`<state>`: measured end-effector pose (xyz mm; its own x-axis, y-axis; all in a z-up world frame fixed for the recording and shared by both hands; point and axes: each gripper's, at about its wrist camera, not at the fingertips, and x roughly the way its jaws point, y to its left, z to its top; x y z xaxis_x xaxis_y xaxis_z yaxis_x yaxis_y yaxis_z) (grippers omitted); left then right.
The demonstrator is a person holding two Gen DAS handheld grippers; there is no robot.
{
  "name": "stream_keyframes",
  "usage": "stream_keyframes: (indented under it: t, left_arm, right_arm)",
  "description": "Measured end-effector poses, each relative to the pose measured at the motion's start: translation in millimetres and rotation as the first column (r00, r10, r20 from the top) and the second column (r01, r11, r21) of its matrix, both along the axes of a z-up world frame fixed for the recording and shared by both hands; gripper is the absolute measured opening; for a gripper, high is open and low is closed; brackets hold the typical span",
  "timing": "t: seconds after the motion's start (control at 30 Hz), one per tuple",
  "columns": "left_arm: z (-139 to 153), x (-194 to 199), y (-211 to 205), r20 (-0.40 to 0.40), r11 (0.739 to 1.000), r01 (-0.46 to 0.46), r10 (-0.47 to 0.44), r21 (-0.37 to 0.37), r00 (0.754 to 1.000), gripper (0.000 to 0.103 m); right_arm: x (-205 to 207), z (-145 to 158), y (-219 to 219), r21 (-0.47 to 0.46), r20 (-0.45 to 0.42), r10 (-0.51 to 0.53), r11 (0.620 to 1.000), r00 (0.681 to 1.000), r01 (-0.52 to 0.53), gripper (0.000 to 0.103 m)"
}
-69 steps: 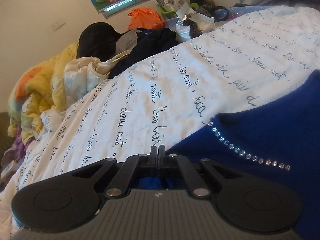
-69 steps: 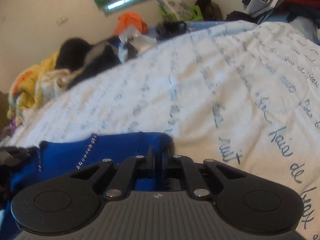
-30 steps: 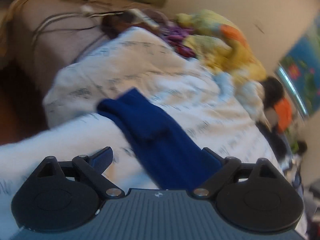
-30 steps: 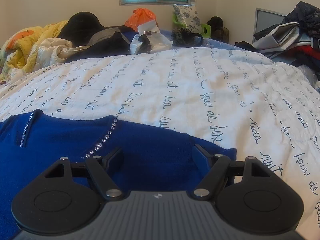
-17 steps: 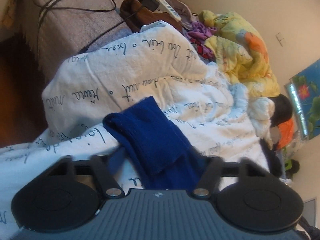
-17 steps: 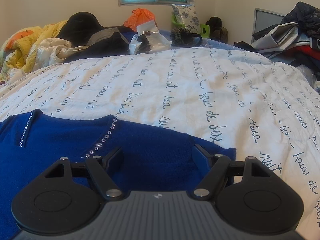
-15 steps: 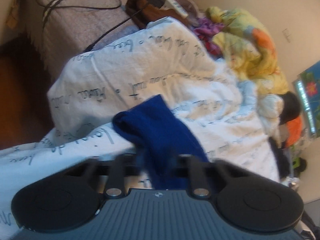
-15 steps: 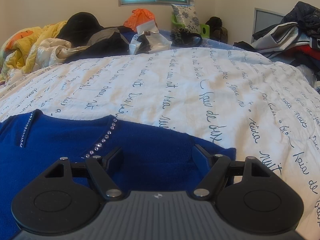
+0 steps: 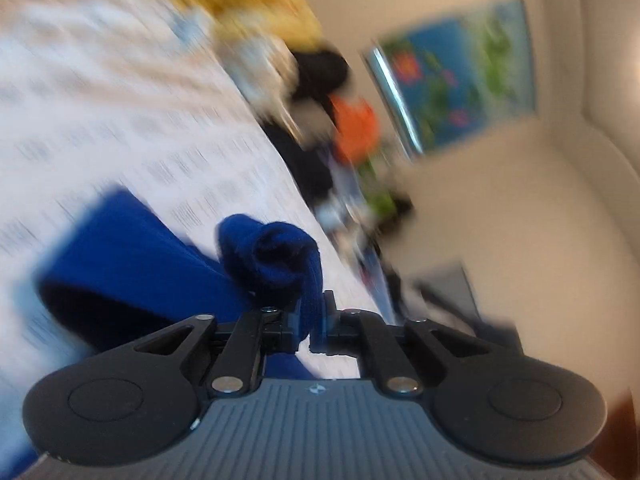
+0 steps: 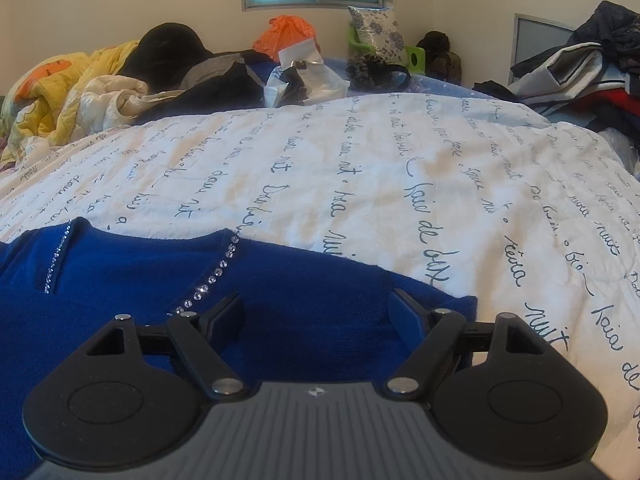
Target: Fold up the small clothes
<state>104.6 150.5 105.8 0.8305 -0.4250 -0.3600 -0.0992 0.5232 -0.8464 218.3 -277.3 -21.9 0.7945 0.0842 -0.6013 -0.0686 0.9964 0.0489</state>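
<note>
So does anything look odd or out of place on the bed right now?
Only the sleeve: pinched in the left gripper, it bunches into a lump instead of lying flat. The rest of the blue sweater lies smooth on the white duvet.

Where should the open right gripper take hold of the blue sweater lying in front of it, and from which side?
Judging from the right wrist view, the nearest hem corner of the blue sweater, approached from the bare white duvet on its right. The knit lies flat there, so the open right gripper could slide one finger under that free edge.
</note>
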Motion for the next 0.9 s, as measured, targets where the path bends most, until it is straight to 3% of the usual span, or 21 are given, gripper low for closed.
stream_keyframes:
  t: [0.03, 0.07, 0.1, 0.13, 0.17, 0.23, 0.37, 0.43, 0.47, 0.57, 0.63, 0.8, 0.83, 0.9]
  left_arm:
    - [-8.4, 4.1, -21.9, -0.018, 0.997, 0.064, -0.063, 0.033, 0.998, 0.041]
    - [-19.4, 5.5, -42.9, -0.042, 0.988, 0.128, -0.125, 0.086, 0.991, 0.056]
    - [-31.3, 2.8, -59.8, -0.067, 0.973, 0.178, -0.169, 0.145, 0.983, 0.085]
    - [-41.5, -3.2, -71.9, -0.083, 0.958, 0.199, -0.185, 0.206, 0.979, 0.094]
    - [-51.4, -12.6, -81.8, -0.089, 0.935, 0.197, -0.179, 0.295, 0.98, 0.092]
    - [-66.9, -29.0, -93.5, -0.082, 0.863, 0.177, -0.157, 0.474, 0.984, 0.089]
    - [-90.6, -48.8, -91.3, -0.063, 0.754, 0.128, -0.115, 0.644, 0.991, 0.089]
    - [-102.7, -52.8, -91.4, -0.067, 0.706, 0.123, -0.107, 0.697, 0.992, 0.091]
    - [-103.3, -56.0, -92.9, -0.04, 0.685, 0.104, -0.109, 0.721, 0.993, 0.091]
    - [-103.6, -58.0, -96.3, -0.029, 0.691, 0.125, -0.148, 0.712, 0.989, 0.102]
    - [-105.4, -56.1, -96.8, -0.047, 0.683, 0.137, -0.149, 0.718, 0.988, 0.103]
    - [-103.7, -52.4, -100.5, -0.044, 0.68, 0.135, -0.148, 0.721, 0.988, 0.103]
    - [-103.6, -52.9, -102.0, -0.046, 0.675, 0.135, -0.148, 0.725, 0.988, 0.103]
    - [-103.5, -53.8, -103.3, -0.047, 0.672, 0.135, -0.147, 0.728, 0.988, 0.103]
  right_arm:
    - [-0.2, 0.0, 0.0, 0.001, 0.0, 0.001, 1.0, 1.0, -0.001, 0.08]
    - [-0.4, 0.0, -0.4, 0.003, 0.0, 0.002, 1.0, 1.0, -0.002, 0.08]
    - [-0.6, 0.1, -0.8, 0.007, 0.0, 0.002, 1.0, 1.0, -0.002, 0.08]
    - [-0.9, 0.2, -1.5, 0.012, 0.001, 0.003, 1.0, 1.0, -0.003, 0.08]
    - [-1.3, 0.2, -2.4, 0.017, 0.001, 0.003, 1.0, 1.0, -0.003, 0.08]
    - [-1.2, 0.5, -3.9, 0.032, 0.002, 0.007, 0.999, 1.0, -0.007, 0.082]
    - [0.2, 11.0, -4.8, 0.067, -0.052, -0.006, 0.998, 0.999, 0.01, 0.082]
    - [-7.8, 26.4, -8.3, 0.219, -0.081, -0.014, 0.975, 0.997, 0.031, 0.083]
    - [-11.7, 31.4, -8.7, 0.336, -0.113, 0.048, 0.942, 0.992, -0.007, 0.082]
    - [-14.0, 27.8, 2.5, 0.507, -0.246, 0.195, 0.861, 0.95, -0.046, 0.082]
    - [-15.3, 23.2, 7.5, 0.526, -0.29, 0.199, 0.85, 0.936, -0.018, 0.082]
    - [-13.9, 20.6, 16.4, 0.54, -0.277, 0.179, 0.842, 0.944, -0.001, 0.082]
    - [-13.2, 21.7, 21.0, 0.507, -0.264, 0.178, 0.862, 0.948, -0.021, 0.078]
    - [-11.7, 23.0, 30.0, 0.433, -0.257, 0.167, 0.9, 0.952, -0.041, 0.035]
